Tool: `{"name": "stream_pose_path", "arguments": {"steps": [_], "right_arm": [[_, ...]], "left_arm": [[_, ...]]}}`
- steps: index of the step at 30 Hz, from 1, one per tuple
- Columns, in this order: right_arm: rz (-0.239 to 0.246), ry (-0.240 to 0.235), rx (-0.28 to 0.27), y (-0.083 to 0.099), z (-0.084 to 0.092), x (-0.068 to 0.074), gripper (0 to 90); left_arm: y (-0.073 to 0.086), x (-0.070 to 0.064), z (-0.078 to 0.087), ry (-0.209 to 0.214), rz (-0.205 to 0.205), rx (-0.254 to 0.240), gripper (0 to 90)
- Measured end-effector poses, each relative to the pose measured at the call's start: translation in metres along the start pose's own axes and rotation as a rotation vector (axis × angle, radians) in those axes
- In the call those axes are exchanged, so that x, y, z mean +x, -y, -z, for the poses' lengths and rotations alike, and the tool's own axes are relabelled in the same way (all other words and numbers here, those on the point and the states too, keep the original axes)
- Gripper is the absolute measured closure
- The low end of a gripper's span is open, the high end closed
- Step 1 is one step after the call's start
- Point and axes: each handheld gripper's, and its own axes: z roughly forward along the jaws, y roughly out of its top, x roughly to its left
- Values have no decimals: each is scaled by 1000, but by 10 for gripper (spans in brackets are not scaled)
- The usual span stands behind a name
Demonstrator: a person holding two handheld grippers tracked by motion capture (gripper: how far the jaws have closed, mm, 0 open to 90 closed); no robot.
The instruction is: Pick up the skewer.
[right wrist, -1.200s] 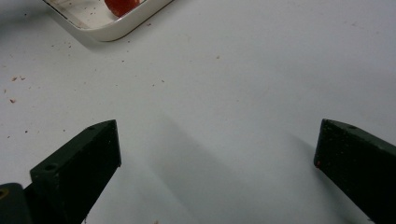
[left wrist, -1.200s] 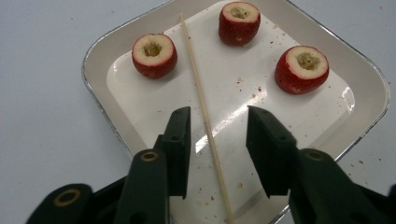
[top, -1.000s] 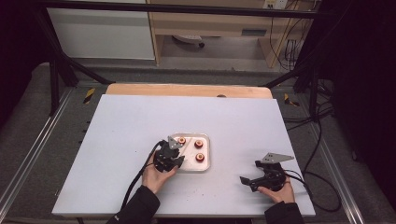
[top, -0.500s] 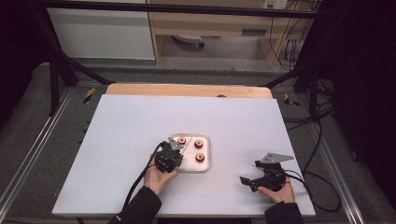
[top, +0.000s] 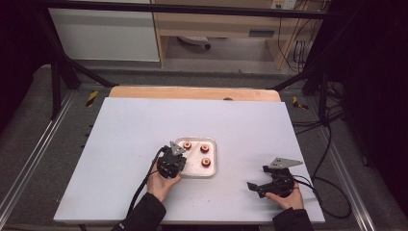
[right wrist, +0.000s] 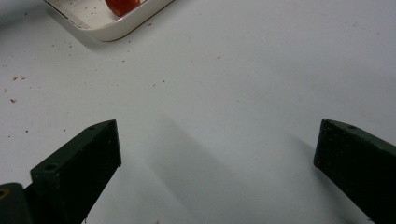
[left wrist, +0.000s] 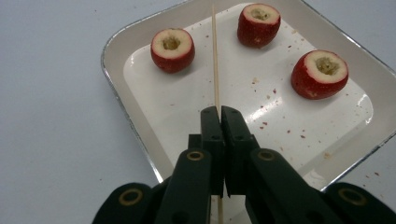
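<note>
My left gripper (left wrist: 219,114) is clenched on a thin wooden skewer (left wrist: 215,56); its jaws have just been closing, and now the pads meet with the stick pinched between them. The skewer runs straight out past the jaw tips, over the white floor of the tray (left wrist: 154,93), and its far end passes between two of the three fruits. Those fruits are small and red, each with its top cut flat and a hollowed pale centre. One fruit (left wrist: 172,49) sits just left of the skewer, a second (left wrist: 258,24) just right of it near the tray's far rim, and a third (left wrist: 320,73) well off to the right. None of them touches the skewer, as far as I can tell. Red crumbs are scattered on the tray floor.

From the high view, my left gripper (top: 172,161) sits at the tray's (top: 214,161) near-left corner, on the white table (top: 125,130), with my left hand (top: 161,185) behind it.

My right gripper (right wrist: 217,154) is released: its two jaws stand wide apart with bare table between them, gripping nothing. The tray's corner (right wrist: 112,30) lies up and to the left of it, well apart. In the high view that gripper (top: 272,183) rests near the table's front right edge, with my right hand (top: 288,197) on it.
</note>
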Motion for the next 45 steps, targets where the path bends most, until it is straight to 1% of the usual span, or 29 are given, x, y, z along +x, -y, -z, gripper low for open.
{"name": "stream_pose_path", "arguments": {"steps": [5,9,11,14,15,16,18,27,33,39,45], "right_arm": [[6,4,1,-1,0,1,13],[11,9,3,-2,0,2,10],[14,10,6,-2,0,4,6],[38,16,5,-4,0,5,6],[41,16,1,-5,0,7,6],[49,21,1,-6,0,7,6],[50,25,0,-7,0,10,6],[97,36,-6,-15,-1,20,16],[154,46,-13,-21,-3,30,21],[214,63,3,-26,-6,38,24],[276,91,14,-33,-8,45,34]], "left_arm": [[0,5,11,19,-3,-23,885],[1,10,17,30,-17,-30,885],[1,11,20,29,-29,-30,885],[2,12,23,39,-41,-27,885],[2,12,23,39,-41,-27,885],[2,12,24,51,-50,-28,885],[2,11,26,59,-60,-27,885],[2,3,31,114,-116,-27,885],[3,-5,32,142,-158,-17,885],[2,-13,31,169,-188,-4,885],[-2,-20,33,188,-224,2,886]]}}
